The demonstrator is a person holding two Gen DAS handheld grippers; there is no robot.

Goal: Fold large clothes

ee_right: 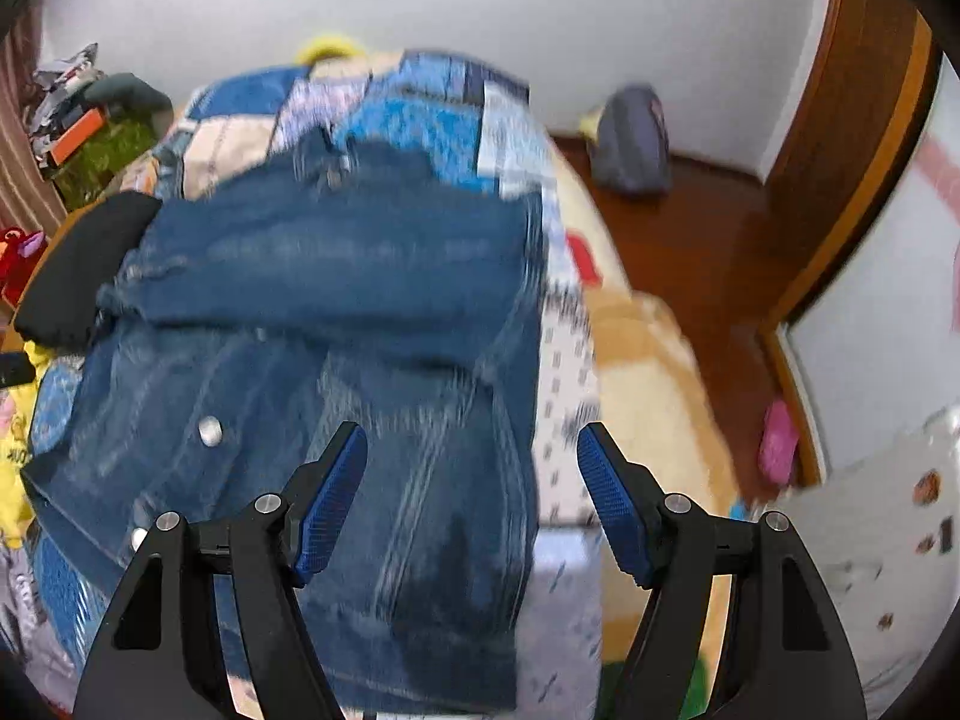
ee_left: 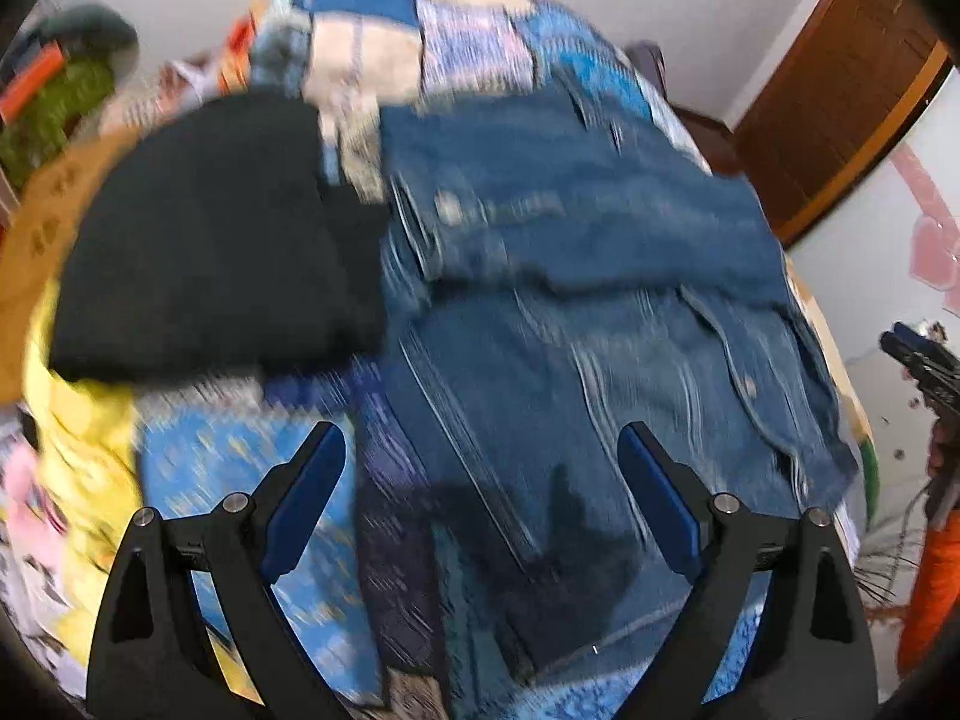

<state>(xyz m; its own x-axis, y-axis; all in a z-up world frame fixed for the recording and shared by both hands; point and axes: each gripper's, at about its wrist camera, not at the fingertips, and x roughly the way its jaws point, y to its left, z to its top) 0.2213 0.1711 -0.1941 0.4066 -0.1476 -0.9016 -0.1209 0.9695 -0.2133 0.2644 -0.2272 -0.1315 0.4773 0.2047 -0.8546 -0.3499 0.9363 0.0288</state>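
A blue denim jacket (ee_left: 570, 276) lies partly folded on a bed with a blue patchwork bedspread (ee_left: 474, 48); its upper part is folded over the lower part. It also shows in the right wrist view (ee_right: 336, 312), with a metal snap button (ee_right: 210, 430). My left gripper (ee_left: 480, 456) is open and empty above the jacket's near left edge. My right gripper (ee_right: 472, 450) is open and empty above the jacket's near right edge. Both views are motion-blurred.
A folded black garment (ee_left: 222, 240) lies left of the jacket, also in the right wrist view (ee_right: 84, 270). Yellow cloth (ee_left: 84, 438) lies at the near left. A grey backpack (ee_right: 633, 144) stands on the wooden floor by the wall. A brown door (ee_left: 840, 90) is at right.
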